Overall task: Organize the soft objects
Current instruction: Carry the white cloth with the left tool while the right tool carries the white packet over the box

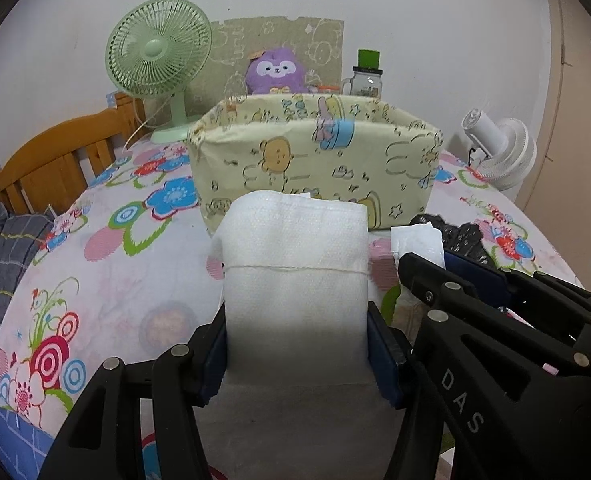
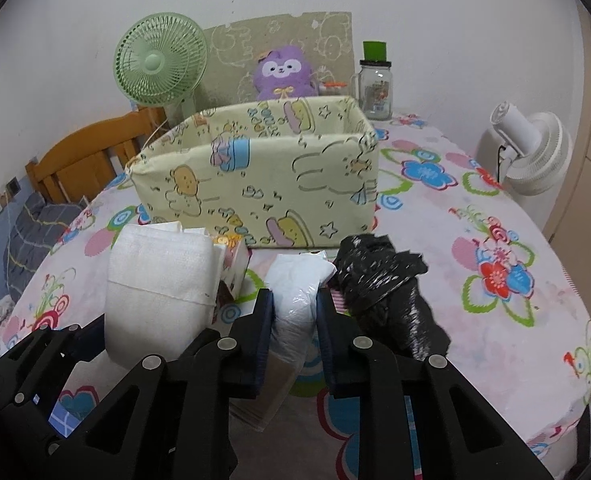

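My left gripper (image 1: 297, 344) is shut on a folded white towel (image 1: 295, 268), held upright in front of the yellow cartoon-print box (image 1: 315, 164). The towel also shows in the right wrist view (image 2: 159, 284). My right gripper (image 2: 294, 320) is shut on a white tissue pack in clear plastic (image 2: 297, 292). A crumpled black plastic bag (image 2: 387, 280) lies just right of it. The yellow box (image 2: 263, 176) stands open-topped behind both. A small printed tissue pack (image 2: 233, 260) sits between the towel and the box.
A floral cloth (image 2: 495, 240) covers the round table. A green fan (image 1: 159, 52), a purple plush (image 1: 275, 70) and a glass jar (image 1: 365, 80) stand behind the box. A white fan (image 2: 531, 152) is at the right, a wooden chair (image 1: 55, 160) at the left.
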`<act>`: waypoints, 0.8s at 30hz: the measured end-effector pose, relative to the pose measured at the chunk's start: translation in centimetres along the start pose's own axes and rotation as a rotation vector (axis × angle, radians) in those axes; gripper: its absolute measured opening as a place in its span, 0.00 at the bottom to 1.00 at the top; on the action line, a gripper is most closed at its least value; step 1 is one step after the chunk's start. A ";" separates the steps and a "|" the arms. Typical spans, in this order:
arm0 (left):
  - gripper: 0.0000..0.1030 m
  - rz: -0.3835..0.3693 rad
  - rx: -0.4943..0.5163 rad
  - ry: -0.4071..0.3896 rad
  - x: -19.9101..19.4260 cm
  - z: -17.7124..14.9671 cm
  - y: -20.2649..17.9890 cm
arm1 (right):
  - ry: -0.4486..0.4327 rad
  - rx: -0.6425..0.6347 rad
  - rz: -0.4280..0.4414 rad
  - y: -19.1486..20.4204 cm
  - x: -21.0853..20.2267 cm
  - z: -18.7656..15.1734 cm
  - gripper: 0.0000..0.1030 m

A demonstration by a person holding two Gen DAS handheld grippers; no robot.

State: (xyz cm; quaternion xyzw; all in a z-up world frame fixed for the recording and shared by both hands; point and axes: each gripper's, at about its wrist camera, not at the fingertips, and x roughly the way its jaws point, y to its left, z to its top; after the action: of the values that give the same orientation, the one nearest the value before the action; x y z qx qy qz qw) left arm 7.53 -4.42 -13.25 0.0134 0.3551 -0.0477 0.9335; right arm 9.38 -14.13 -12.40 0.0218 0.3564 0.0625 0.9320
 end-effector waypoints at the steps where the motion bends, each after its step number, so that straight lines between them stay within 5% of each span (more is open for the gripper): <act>1: 0.60 -0.001 0.001 -0.005 -0.1 0.1 0.0 | -0.002 0.002 -0.002 0.0 -0.1 0.1 0.24; 24: 0.60 -0.019 0.017 -0.114 -4.2 2.8 -0.9 | -0.108 -0.011 -0.002 0.1 -4.6 2.7 0.23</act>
State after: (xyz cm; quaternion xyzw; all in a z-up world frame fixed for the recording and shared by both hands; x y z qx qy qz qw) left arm 6.17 -5.15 -8.29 0.0153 0.3010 -0.0600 0.9516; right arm 7.79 -14.62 -7.40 0.0199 0.3052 0.0623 0.9500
